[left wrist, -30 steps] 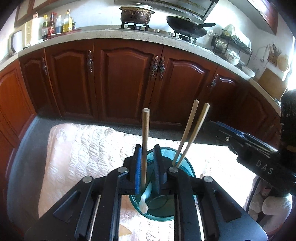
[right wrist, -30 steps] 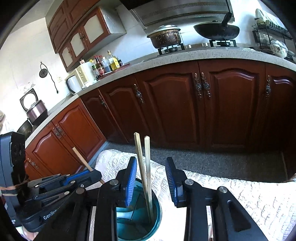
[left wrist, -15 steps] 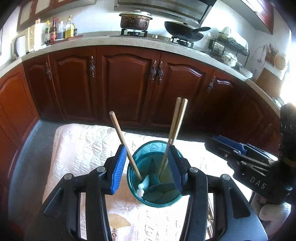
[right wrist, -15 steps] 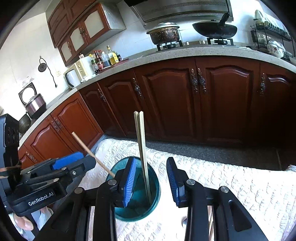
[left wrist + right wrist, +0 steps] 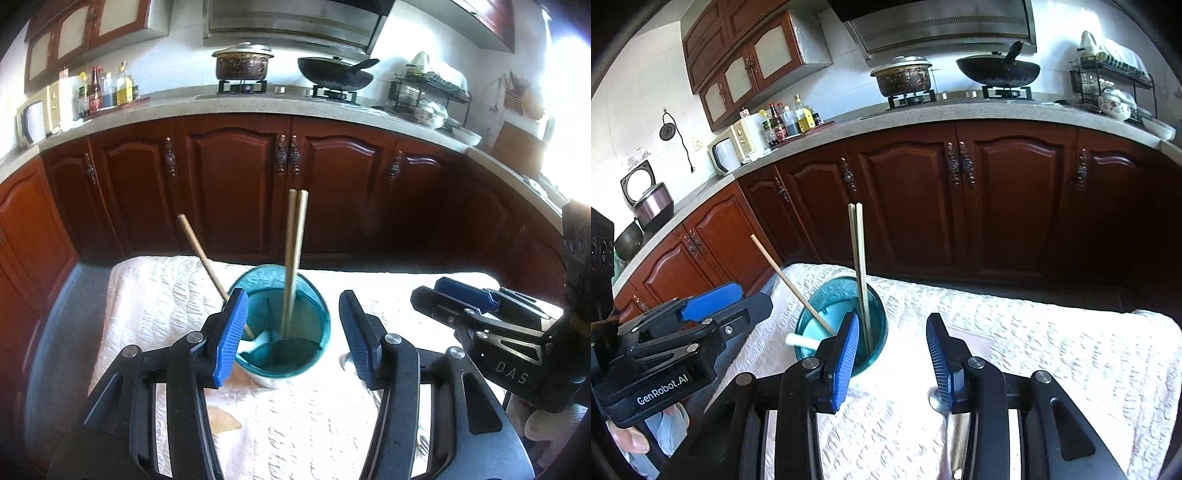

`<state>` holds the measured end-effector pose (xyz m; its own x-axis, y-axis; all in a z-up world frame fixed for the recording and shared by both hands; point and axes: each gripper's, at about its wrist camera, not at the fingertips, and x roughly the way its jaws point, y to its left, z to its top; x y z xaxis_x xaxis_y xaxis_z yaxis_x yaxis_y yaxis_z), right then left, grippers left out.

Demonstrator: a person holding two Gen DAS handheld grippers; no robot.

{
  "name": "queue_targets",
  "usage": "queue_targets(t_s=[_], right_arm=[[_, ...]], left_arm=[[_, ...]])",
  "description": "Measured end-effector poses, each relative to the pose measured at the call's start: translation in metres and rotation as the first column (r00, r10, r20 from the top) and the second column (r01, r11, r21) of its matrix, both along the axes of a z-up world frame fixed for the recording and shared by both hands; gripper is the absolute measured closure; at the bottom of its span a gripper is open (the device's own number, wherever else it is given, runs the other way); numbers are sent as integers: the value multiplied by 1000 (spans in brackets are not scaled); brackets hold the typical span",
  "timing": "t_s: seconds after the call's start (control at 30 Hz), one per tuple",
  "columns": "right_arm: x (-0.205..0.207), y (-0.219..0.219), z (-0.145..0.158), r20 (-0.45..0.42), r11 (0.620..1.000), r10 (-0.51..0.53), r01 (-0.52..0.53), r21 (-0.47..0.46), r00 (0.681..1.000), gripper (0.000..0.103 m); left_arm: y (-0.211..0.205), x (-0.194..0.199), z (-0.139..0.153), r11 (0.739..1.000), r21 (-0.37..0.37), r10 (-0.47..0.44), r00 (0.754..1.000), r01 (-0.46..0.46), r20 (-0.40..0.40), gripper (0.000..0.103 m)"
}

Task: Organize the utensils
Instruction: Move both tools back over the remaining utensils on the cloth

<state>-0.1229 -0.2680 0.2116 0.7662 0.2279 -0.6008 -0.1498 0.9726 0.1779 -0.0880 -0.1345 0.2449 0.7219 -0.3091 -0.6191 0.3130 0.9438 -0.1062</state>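
Over the quilted tablecloth (image 5: 155, 295), in the left wrist view, the left gripper (image 5: 291, 328) is hovering with jaws spread wide, gripping nothing, just short of the teal cup (image 5: 317, 310). Inside the cup a pair of chopsticks (image 5: 293, 258) is standing nearly upright and a wooden-handled spoon (image 5: 207, 258) is leaning left. "DAS" is showing on the other tool. In the right wrist view, the right gripper (image 5: 892, 350) is likewise gaping wide and empty beside the cup (image 5: 879, 314); "GenRobot.AI" is reading on the left tool's body.
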Motion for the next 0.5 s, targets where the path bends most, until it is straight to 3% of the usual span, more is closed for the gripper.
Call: queue_targets(t_s=[0.5], right_arm=[[-61,-42,-8,-14,996,-91,91,-12,996,65]], left_arm=[[-54,-41,-7,994,33,-107,994,106,1,51]])
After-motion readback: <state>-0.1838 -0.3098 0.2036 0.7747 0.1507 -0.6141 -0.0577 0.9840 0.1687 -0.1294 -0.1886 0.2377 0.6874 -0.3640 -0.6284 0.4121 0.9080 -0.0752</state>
